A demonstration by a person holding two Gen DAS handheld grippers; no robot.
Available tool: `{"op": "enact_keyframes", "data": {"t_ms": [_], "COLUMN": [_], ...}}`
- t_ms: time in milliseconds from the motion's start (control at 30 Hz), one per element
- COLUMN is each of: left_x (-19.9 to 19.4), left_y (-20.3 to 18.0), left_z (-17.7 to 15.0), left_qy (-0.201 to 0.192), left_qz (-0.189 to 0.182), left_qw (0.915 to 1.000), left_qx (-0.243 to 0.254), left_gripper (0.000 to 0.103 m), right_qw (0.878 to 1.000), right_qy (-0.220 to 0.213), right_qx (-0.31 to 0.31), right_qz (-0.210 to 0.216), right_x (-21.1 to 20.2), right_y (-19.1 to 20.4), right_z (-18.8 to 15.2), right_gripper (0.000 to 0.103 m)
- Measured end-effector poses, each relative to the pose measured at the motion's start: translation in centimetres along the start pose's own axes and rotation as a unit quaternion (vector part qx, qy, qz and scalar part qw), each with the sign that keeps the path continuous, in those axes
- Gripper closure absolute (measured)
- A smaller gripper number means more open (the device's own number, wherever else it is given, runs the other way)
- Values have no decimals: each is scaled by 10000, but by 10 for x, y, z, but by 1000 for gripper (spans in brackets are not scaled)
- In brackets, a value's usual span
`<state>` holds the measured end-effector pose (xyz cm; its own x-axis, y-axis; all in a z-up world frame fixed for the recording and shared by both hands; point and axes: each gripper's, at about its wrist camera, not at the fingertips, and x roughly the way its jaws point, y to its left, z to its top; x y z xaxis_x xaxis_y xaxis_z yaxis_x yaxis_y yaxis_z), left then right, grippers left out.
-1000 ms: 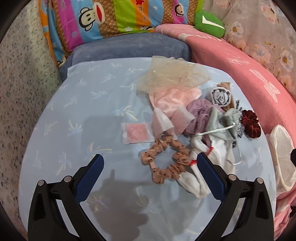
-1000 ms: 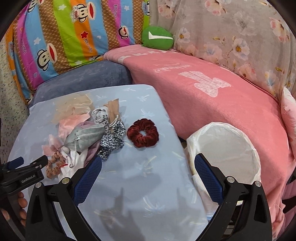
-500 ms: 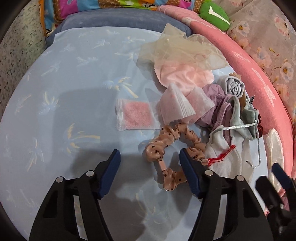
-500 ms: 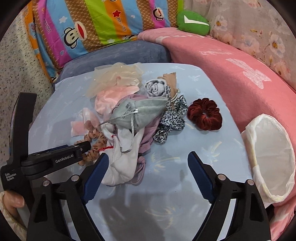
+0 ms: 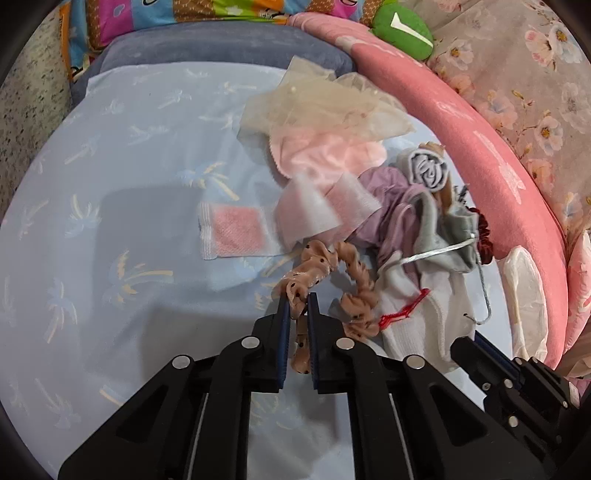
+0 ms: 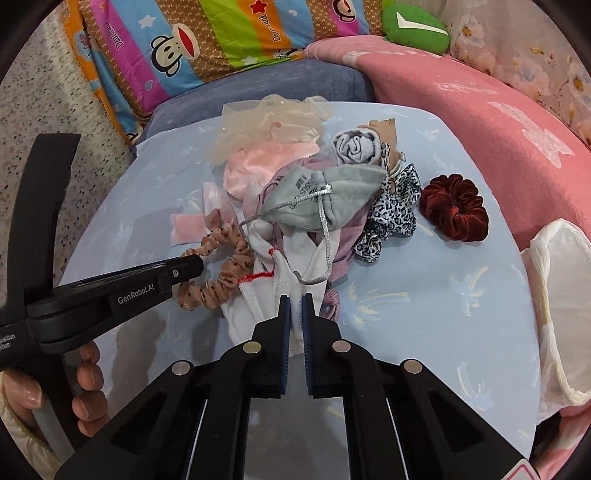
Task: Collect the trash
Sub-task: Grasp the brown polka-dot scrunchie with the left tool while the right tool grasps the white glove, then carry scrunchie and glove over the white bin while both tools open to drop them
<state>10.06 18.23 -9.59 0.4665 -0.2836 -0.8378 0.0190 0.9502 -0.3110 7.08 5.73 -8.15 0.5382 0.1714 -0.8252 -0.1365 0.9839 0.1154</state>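
Note:
A heap of fabric scraps lies on the light blue table [image 5: 110, 258]. My left gripper [image 5: 296, 308] is shut on the tan dotted scrunchie [image 5: 321, 271], which also shows in the right wrist view [image 6: 218, 284]. My right gripper [image 6: 295, 306] is shut on the white cloth with red stitching [image 6: 266, 291], seen in the left wrist view too [image 5: 417, 325]. A grey face mask [image 6: 325, 199] lies on top of the heap. A white-lined trash bag [image 6: 557, 302] stands open at the table's right edge.
A dark red scrunchie [image 6: 454, 208], a leopard-print scrunchie [image 6: 391, 218], a pink packet [image 5: 232, 234] and cream tulle [image 5: 325, 107] lie around the heap. A pink sofa cover [image 6: 498, 122], a blue cushion [image 5: 207, 48] and a green pillow [image 6: 413, 27] ring the table.
Both grippers moved forward and shut. The left closed on the tan scrunchie; the right closed on the white cloth.

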Motion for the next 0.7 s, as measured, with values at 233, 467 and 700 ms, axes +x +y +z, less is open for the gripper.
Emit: {"op": "enact_keyframes", "data": {"t_ms": [233, 467, 700], "left_x": [-30, -58, -82], "left_y": [-29, -69, -120], "left_z": [5, 13, 18], "left_qy": [-353, -678, -1011], "left_qz": [-115, -322, -593], "left_qw": [9989, 9951, 9862], "left_qx": [292, 639, 1169], "left_gripper": [95, 95, 95], "right_qw": [9984, 9928, 9842], "right_qy": [-557, -1187, -1671], "right_qx": [19, 154, 473], "right_qz": [63, -63, -351], "right_x": [-53, -110, -155], "right_y": [-9, -33, -76], "right_z": [10, 19, 27], "right_gripper": [98, 99, 99]}}
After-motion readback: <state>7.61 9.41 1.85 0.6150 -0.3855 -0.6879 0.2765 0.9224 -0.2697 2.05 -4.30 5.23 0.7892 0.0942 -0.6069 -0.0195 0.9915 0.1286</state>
